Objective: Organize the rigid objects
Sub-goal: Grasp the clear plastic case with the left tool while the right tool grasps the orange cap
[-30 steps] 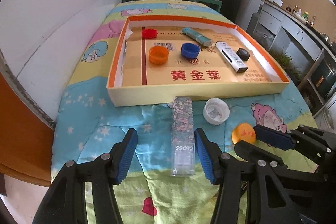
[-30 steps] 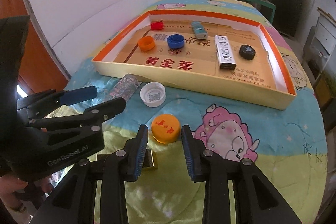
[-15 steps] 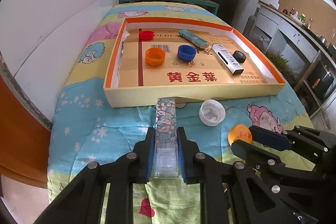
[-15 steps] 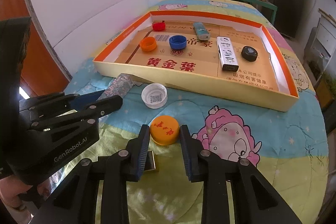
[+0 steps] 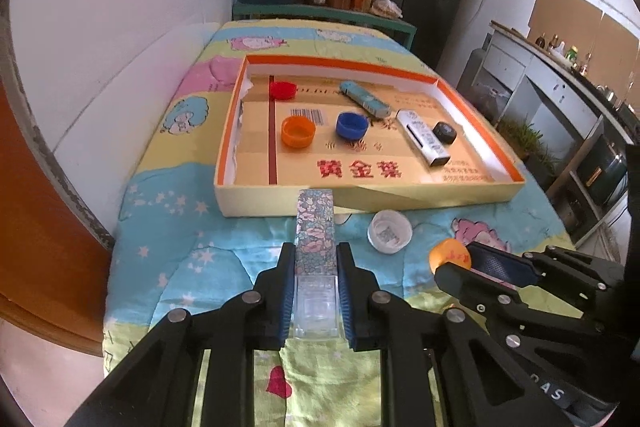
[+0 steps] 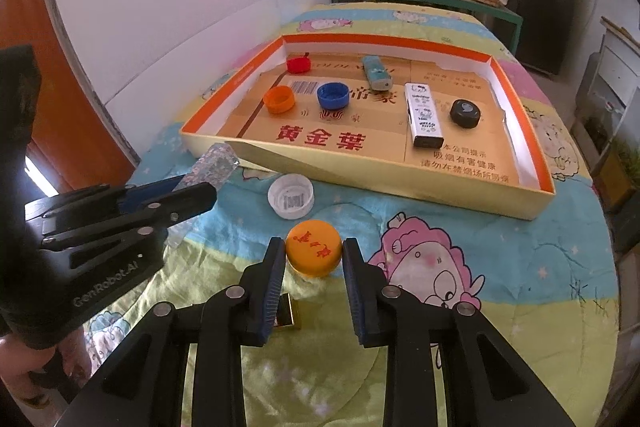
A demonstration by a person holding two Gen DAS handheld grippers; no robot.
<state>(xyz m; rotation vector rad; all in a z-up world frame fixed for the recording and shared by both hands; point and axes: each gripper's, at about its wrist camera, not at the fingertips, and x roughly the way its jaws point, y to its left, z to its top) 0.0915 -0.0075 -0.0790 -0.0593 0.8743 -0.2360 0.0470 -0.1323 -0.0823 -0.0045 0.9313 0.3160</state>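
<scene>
My left gripper (image 5: 315,289) is shut on a long clear box with a floral pattern (image 5: 315,239), which points toward the cardboard tray (image 5: 256,201). The floral box also shows in the right wrist view (image 6: 212,167). My right gripper (image 6: 314,263) is shut on an orange cap (image 6: 314,253), which also shows in the left wrist view (image 5: 450,254). A white cap (image 6: 291,195) lies on the quilt just ahead of it.
The tray (image 6: 460,201) holds a red cap (image 6: 298,65), an orange cap (image 6: 279,99), a blue cap (image 6: 333,95), a teal lighter (image 6: 376,73), a white lighter (image 6: 423,115) and a black cap (image 6: 465,113). A small gold object (image 6: 286,315) lies under my right gripper.
Both grippers closed: the left on the floral box, the right on the orange cap. The left gripper has lifted and moved slightly toward the tray.
</scene>
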